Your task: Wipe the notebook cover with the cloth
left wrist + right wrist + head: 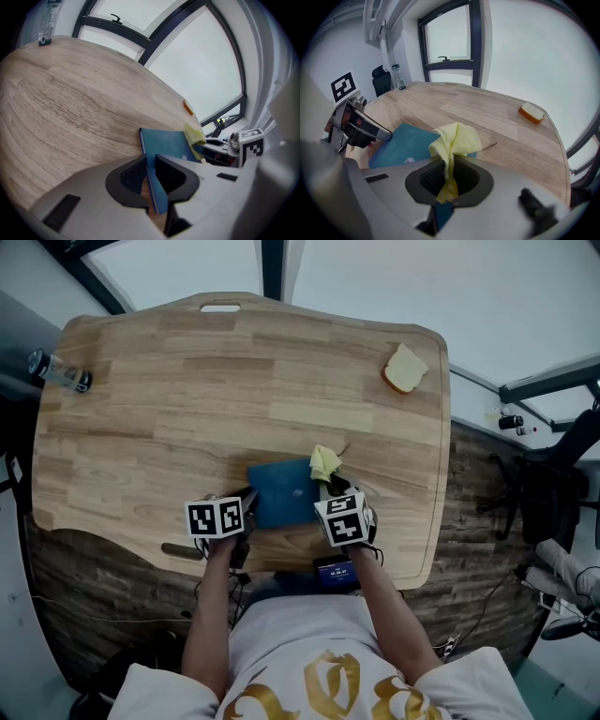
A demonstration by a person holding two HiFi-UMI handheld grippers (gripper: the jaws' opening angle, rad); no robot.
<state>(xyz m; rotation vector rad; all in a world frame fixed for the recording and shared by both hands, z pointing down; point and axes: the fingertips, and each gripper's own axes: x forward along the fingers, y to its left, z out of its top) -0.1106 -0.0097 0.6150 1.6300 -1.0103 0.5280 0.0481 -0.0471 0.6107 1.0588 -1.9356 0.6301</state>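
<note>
On the wooden table, a clear bottle sits at the far-left edge, a bread-like slice near the far-right corner.

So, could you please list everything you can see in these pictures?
table: one, light wood, under everything.
notebook: one, blue, lying near the table's near edge.
cloth: one, yellow, bunched over the notebook's right side.
pale slice: one, whitish with an orange edge, at the far right corner.
bottle: one, clear, lying at the far left edge.
left gripper: one, grey, clamped on the notebook's edge.
right gripper: one, grey, clamped on the cloth.
</note>
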